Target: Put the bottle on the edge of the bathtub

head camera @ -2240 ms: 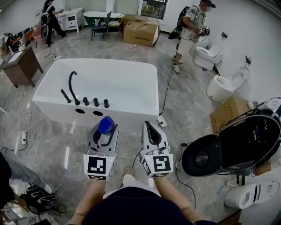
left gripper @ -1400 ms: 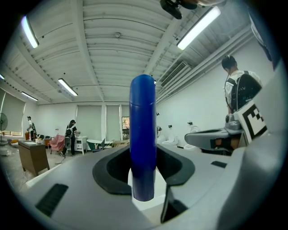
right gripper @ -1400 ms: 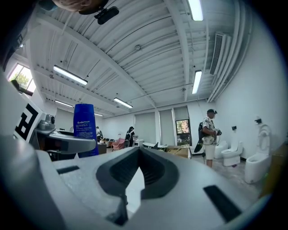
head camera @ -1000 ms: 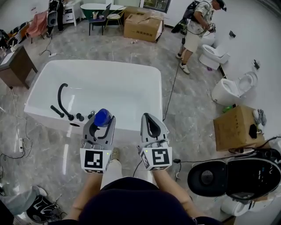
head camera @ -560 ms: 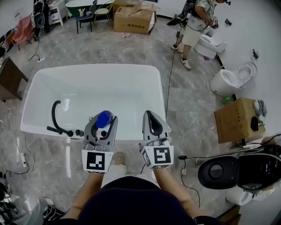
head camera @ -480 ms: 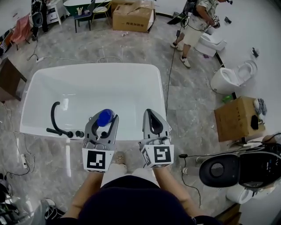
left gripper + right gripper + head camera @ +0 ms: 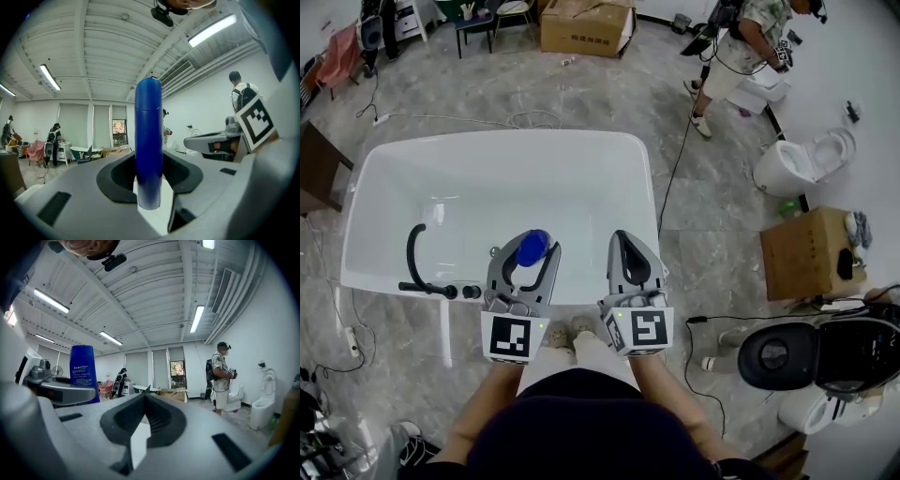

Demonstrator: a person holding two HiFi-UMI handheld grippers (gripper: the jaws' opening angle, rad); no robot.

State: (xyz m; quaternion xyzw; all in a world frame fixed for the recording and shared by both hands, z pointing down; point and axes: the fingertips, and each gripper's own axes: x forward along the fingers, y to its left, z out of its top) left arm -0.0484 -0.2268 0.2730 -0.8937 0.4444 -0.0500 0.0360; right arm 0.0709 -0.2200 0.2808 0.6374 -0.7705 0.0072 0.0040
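My left gripper [image 7: 527, 255] is shut on a blue bottle [image 7: 532, 247] that stands upright between its pads. In the left gripper view the blue bottle [image 7: 148, 140] rises straight out of the left gripper [image 7: 149, 190]. It also shows at the left of the right gripper view as a labelled blue bottle [image 7: 83, 373]. The right gripper [image 7: 625, 246] is beside it, shut and holding nothing; the right gripper [image 7: 144, 401] has its jaws together. Both hover over the near rim of the white bathtub [image 7: 581, 292].
A black faucet [image 7: 414, 258] with knobs sits on the tub's near left rim. A cable [image 7: 675, 169] runs along the floor to the right of the tub. Further right are a cardboard box [image 7: 806, 251], white toilets [image 7: 792, 164], a black toilet [image 7: 820, 352] and a person [image 7: 750, 37].
The tub has drawn closer and now lies right under both grippers. The left gripper keeps its hold on the bottle; the right stays shut.
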